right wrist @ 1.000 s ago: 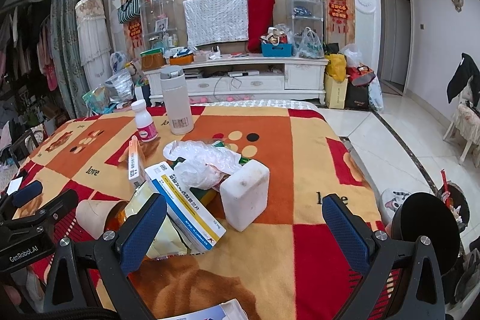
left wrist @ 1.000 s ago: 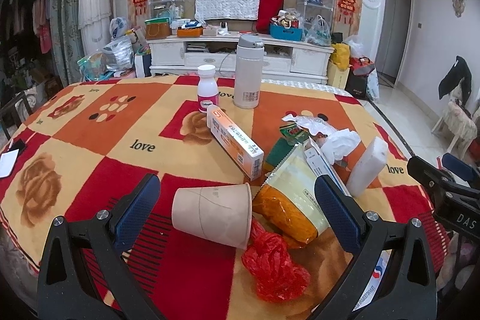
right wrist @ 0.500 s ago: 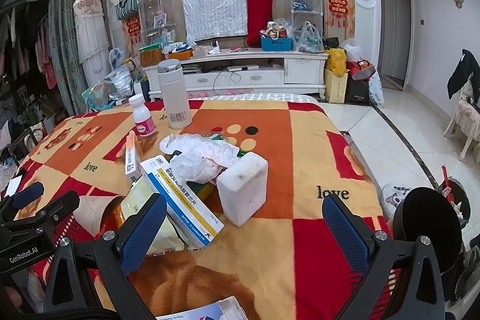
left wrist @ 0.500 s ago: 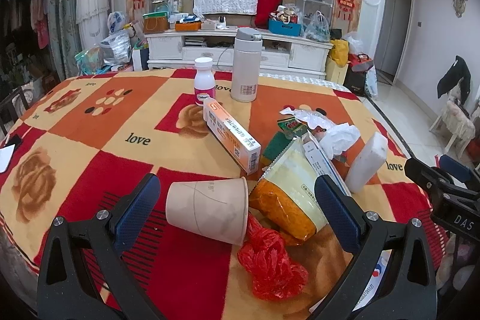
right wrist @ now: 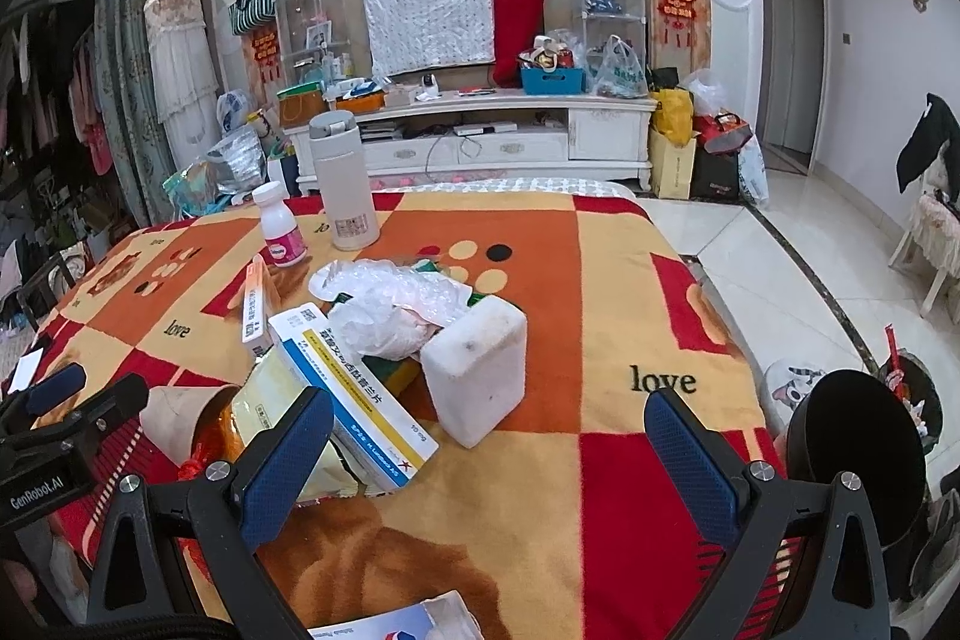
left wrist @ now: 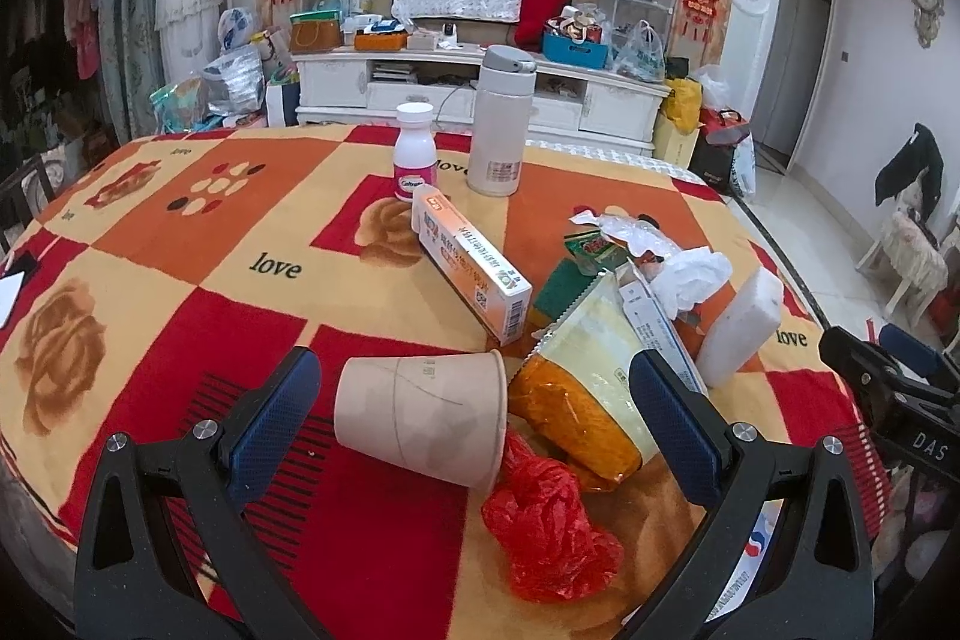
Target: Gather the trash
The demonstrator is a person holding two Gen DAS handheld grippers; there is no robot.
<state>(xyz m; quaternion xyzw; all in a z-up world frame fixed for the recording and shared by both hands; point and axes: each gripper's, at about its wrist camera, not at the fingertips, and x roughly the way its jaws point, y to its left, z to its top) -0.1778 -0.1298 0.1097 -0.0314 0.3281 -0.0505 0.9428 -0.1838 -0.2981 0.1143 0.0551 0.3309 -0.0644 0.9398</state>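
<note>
A tipped paper cup (left wrist: pixel 420 415) lies between the open fingers of my left gripper (left wrist: pixel 474 418). Beside it lie a crumpled red plastic bag (left wrist: pixel 549 529), a yellow-orange snack bag (left wrist: pixel 585 388), an orange-white box (left wrist: pixel 471 262), a blue-white medicine box (right wrist: pixel 354 397), crumpled clear plastic (right wrist: pixel 396 301) and a white foam block (right wrist: pixel 477 367). My right gripper (right wrist: pixel 489 457) is open and empty, just in front of the foam block and the medicine box. The cup also shows in the right wrist view (right wrist: pixel 183 409).
A white thermos (left wrist: pixel 501 121) and a pink-labelled pill bottle (left wrist: pixel 414 154) stand farther back on the checked tablecloth (left wrist: pixel 180 244). A black bin (right wrist: pixel 852 436) stands off the table's right edge. A printed sheet (right wrist: pixel 390 619) lies at the near edge.
Both grippers have moved forward and lower toward the pile. The cup now sits between the left gripper's fingers. Nothing has been grasped.
</note>
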